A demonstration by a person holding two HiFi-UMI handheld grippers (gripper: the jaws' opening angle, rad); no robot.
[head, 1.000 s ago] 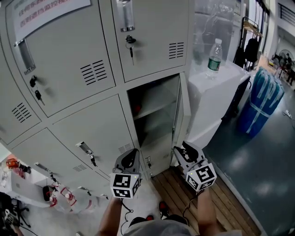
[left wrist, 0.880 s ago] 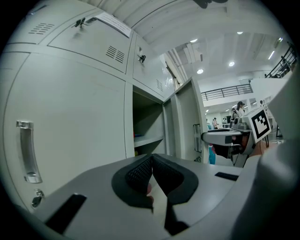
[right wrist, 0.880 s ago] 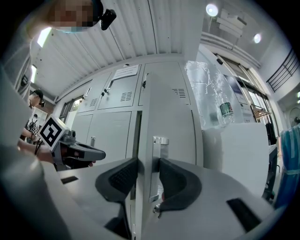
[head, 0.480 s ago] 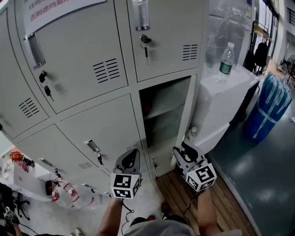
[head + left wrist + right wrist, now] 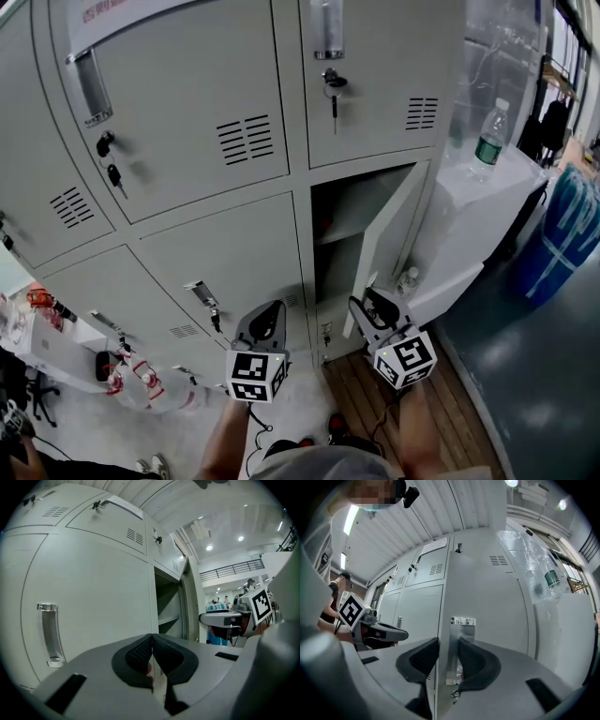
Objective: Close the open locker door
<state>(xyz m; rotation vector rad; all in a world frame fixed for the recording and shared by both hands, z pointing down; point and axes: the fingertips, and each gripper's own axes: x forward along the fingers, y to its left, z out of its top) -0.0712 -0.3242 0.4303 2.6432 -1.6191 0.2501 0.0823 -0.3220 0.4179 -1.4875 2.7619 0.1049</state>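
The open locker door (image 5: 394,239) hangs partly swung out from the lower right compartment (image 5: 339,239), whose shelf shows inside. My right gripper (image 5: 370,305) holds the door's free edge. In the right gripper view the door (image 5: 487,597) runs between the jaws, just below its metal handle (image 5: 461,634), and my right gripper (image 5: 447,660) has just been closing on that edge. My left gripper (image 5: 265,323) floats in front of the shut locker (image 5: 225,253) to the left. In its own view my left gripper (image 5: 152,656) is shut, pads together, holding nothing.
A water bottle (image 5: 488,139) stands on a white cabinet (image 5: 469,225) right of the lockers. A small bottle (image 5: 408,279) lies below the door. A blue wrapped bundle (image 5: 567,239) stands at the far right. Keys (image 5: 333,89) hang from the upper locks. Wooden boards (image 5: 370,398) lie underfoot.
The door has swung from nearly edge-on toward the compartment, with my right gripper on its edge. Both grippers have shifted level along with it, and the view has drifted left.
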